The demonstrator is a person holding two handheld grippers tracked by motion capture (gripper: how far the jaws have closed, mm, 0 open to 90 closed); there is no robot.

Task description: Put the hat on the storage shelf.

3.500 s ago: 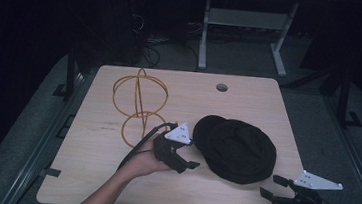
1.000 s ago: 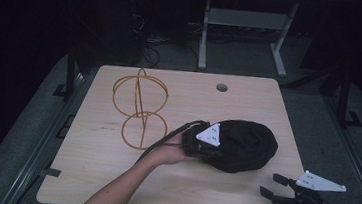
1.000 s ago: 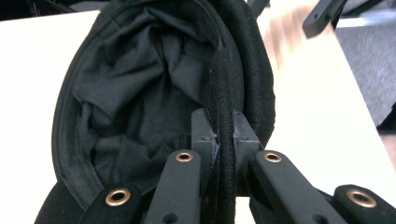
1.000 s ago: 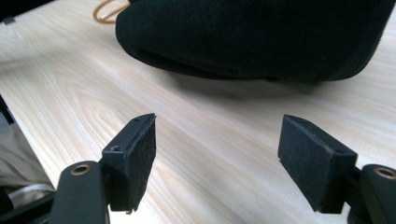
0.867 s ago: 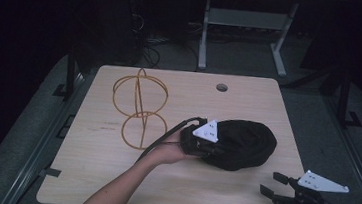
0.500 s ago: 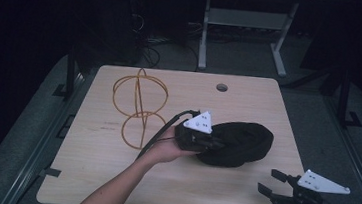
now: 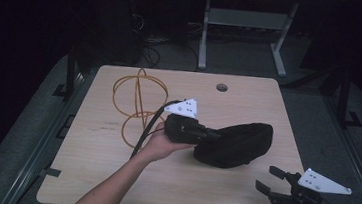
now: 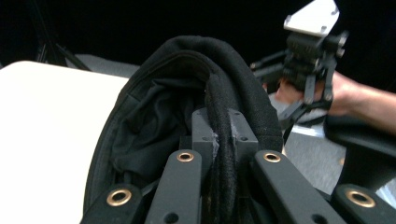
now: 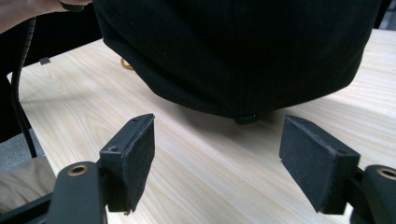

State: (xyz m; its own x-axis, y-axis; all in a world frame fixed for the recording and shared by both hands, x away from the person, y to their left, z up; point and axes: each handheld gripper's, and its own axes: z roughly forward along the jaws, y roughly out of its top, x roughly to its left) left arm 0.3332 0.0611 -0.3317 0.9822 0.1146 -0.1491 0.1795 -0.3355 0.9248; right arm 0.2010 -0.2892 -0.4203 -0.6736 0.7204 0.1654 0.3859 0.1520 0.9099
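A black fabric cap (image 7: 239,144) lies at the middle right of the wooden table (image 7: 111,175), with its near-left edge raised. My left gripper (image 7: 210,134) is shut on that edge; in the left gripper view the folded rim (image 8: 219,93) is pinched between the pads of the left gripper (image 8: 223,140). My right gripper (image 7: 269,179) stands open by the table's front right corner, apart from the cap. In the right gripper view the cap (image 9: 233,51) hangs just beyond the right gripper (image 9: 217,144), whose pads hold nothing.
An orange wire coil (image 7: 138,103) sits at the back left of the table, beside the left gripper's cable (image 7: 147,129). A round hole (image 7: 222,87) lies near the far edge. A metal stand (image 7: 242,22) is on the floor beyond.
My left gripper went from beside the cap onto its edge, then drew left and up with it. The cap has tipped and folded. The right gripper has stayed put.
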